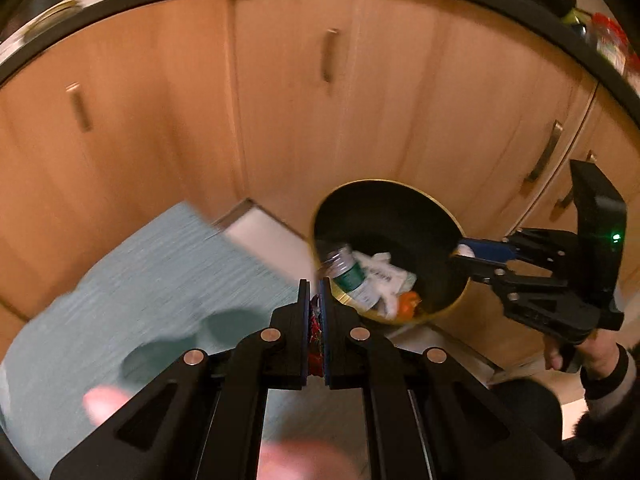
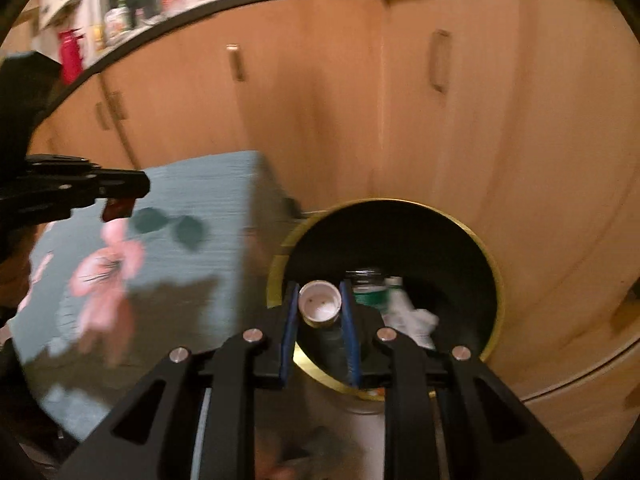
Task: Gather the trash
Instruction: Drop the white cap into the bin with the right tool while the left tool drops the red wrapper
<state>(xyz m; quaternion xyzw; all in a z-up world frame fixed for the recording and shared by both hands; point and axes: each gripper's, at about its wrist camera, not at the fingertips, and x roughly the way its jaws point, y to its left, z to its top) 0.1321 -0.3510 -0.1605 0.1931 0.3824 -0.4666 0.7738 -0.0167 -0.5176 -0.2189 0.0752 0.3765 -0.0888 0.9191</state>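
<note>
A round black bin (image 1: 384, 216) with a gold rim stands on the floor against the cabinets. Inside lie a green-labelled plastic bottle (image 1: 348, 272), crumpled white paper (image 1: 384, 276) and something orange (image 1: 410, 302). My left gripper (image 1: 315, 286) is shut on a red wrapper (image 1: 316, 330), just short of the bin's near rim. My right gripper (image 2: 320, 286) is shut on a small white cup (image 2: 320, 304), held over the bin (image 2: 400, 236) with its mouth facing the camera. In the left wrist view the right gripper (image 1: 460, 251) reaches in over the bin's right rim. In the right wrist view the left gripper (image 2: 140, 188) shows at far left with the wrapper (image 2: 118, 208).
A table with a teal, pink-flowered cloth (image 2: 160, 240) stands left of the bin. Wooden cabinet doors (image 1: 300, 120) with metal handles fill the background under a dark countertop crowded with bottles (image 2: 120, 20). A hand in a striped sleeve (image 1: 600, 364) holds the right gripper.
</note>
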